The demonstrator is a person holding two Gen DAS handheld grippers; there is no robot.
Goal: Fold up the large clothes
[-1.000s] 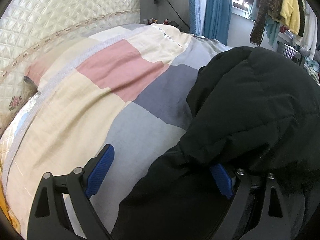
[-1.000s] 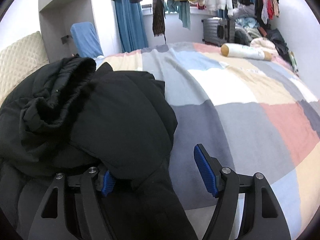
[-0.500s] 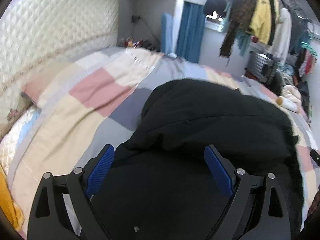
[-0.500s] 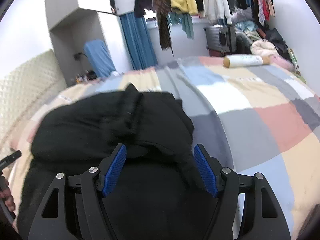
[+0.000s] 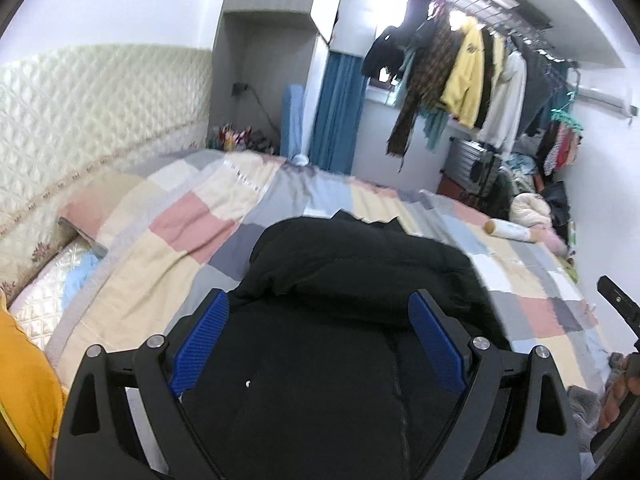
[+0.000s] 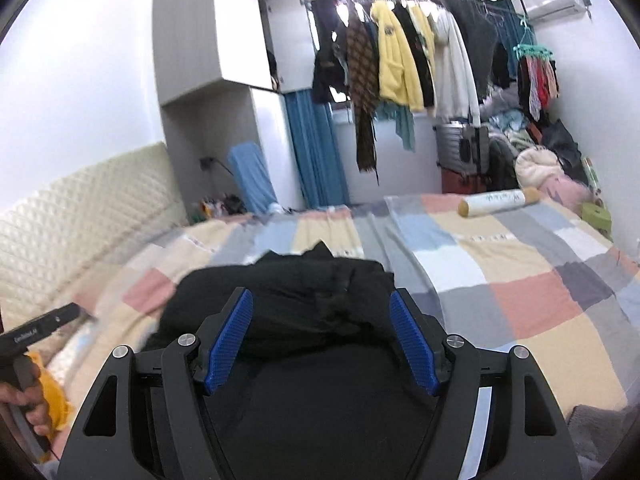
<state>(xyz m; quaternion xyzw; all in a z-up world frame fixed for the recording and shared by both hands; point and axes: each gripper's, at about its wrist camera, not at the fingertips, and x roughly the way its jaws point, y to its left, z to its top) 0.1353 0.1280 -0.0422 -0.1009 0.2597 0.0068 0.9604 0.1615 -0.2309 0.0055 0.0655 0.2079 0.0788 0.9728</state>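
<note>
A black padded jacket (image 5: 360,280) lies bunched in a thick fold on the bed's patchwork quilt (image 5: 168,248), directly ahead of both claws. The left claw (image 5: 318,334) stands wide, its blue ribbed pads (image 5: 200,340) apart with nothing between them but the jacket lying below. The right claw (image 6: 322,340) is likewise spread wide and grips nothing, the black fabric filling the gap underneath.

Readable writing is scarce. In the right wrist view, small white lettering runs along the black body of the other handheld claw at the left edge, too small to make out. The white bottle (image 6: 498,202) lying on its side at the far part of the quilt carries dark characters that cannot be read, and a short row of marks printed on the quilt near it is equally illegible.

A cream quilted headboard (image 5: 92,120) runs along the left. Past the bed hang a blue curtain (image 6: 316,148) and a rail of clothes, among them a yellow sweater (image 6: 394,56) and a brown checked scarf (image 6: 364,92). A grey suitcase (image 6: 460,146) and heaped laundry fill the far right corner.
</note>
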